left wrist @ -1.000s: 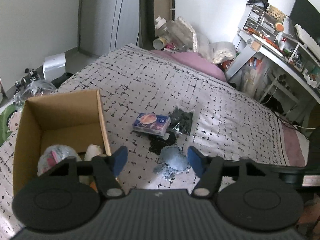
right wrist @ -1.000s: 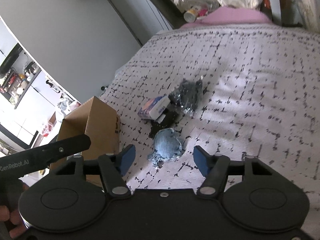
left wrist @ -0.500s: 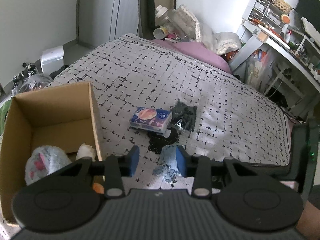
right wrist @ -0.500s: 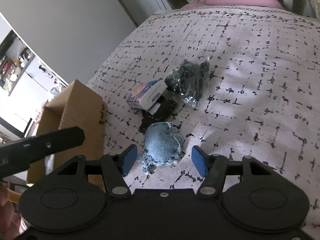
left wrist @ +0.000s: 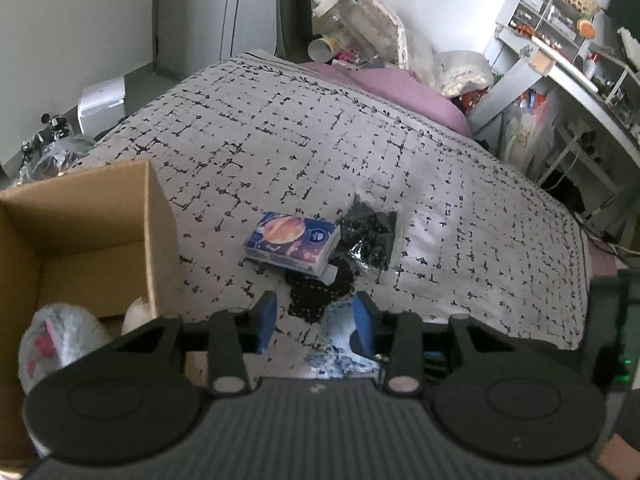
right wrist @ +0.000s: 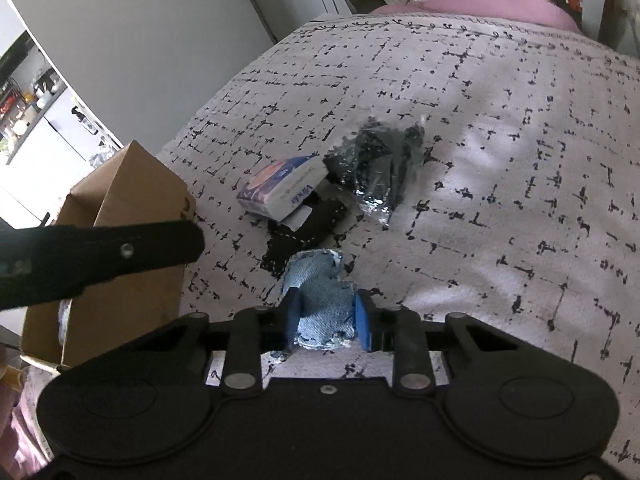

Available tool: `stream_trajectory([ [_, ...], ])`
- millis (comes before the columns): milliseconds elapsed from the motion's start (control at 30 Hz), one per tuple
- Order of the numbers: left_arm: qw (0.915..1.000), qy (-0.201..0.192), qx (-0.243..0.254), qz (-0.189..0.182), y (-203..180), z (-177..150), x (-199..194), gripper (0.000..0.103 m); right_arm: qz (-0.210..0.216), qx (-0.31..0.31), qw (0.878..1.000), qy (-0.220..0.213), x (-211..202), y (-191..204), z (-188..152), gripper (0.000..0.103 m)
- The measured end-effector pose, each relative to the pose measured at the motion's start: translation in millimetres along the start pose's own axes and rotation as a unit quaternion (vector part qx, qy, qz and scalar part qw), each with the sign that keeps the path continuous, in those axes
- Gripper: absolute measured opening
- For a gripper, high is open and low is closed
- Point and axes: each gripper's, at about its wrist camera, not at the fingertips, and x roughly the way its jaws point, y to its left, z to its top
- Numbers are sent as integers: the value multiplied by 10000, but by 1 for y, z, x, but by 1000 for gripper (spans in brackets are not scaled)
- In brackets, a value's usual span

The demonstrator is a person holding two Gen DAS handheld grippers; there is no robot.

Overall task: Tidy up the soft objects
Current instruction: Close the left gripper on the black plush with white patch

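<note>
The blue denim piece [right wrist: 325, 304], near on the bed [right wrist: 500, 200], is pinched by the right gripper [right wrist: 326, 314]. The left gripper [left wrist: 316, 322] is held narrowly parted, empty. Frayed cloth could slip when lifted toward the cardboard box [left wrist: 92, 216].

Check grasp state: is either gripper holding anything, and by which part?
Right gripper is closed on the blue denim piece, jaws pinching its near half. Left gripper holds nothing; its jaws are partly open above the bedspread.
</note>
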Motion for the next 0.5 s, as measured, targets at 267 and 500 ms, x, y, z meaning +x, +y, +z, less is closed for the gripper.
stream_trajectory([
  [267,9997,152,156,64,-17,7,26,49,-17,277,9996,-51,-16,-23,0,26],
  [500,9985,489,74,234,-19,9,61,52,-147,395,9991,-110,-25,-37,1,26],
])
